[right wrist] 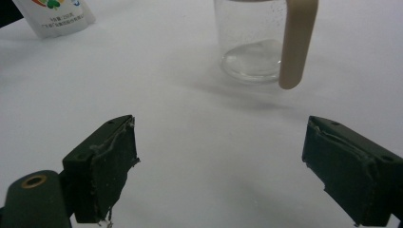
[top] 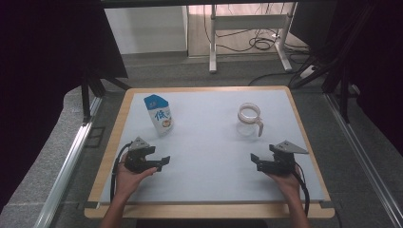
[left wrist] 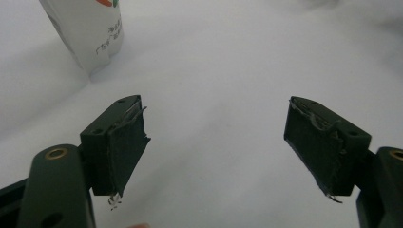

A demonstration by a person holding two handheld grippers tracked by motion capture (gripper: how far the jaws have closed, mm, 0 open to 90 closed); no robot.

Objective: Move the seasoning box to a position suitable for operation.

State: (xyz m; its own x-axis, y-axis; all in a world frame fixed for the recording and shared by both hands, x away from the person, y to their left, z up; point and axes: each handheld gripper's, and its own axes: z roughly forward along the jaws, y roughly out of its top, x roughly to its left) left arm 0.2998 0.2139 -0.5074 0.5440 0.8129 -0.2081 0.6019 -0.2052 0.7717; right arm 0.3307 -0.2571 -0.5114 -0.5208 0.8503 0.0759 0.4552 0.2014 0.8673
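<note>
Here, nearest the person, the left tool [top: 164,161] rests low over the counter [top: 209,142] at its near left, jaws spread wide with nothing between them; the left gripper view confirms the gap, showing bare counter surface between the two black pads [left wrist: 119,147]. At the near right, the right tool [top: 254,159] is held likewise, jaws apart and empty, its pads [right wrist: 107,166] framing bare counter in the right gripper view. Both tools point inward toward the counter's middle. Farther off, the milk carton [top: 159,114] stands slightly tilted beyond the left tool, apart from it and a little to its right. The clear glass jug [top: 249,121], with a beige rim and handle [right wrist: 297,42], stands upright beyond the right tool, apart from it, its handle turned toward that tool.
</note>
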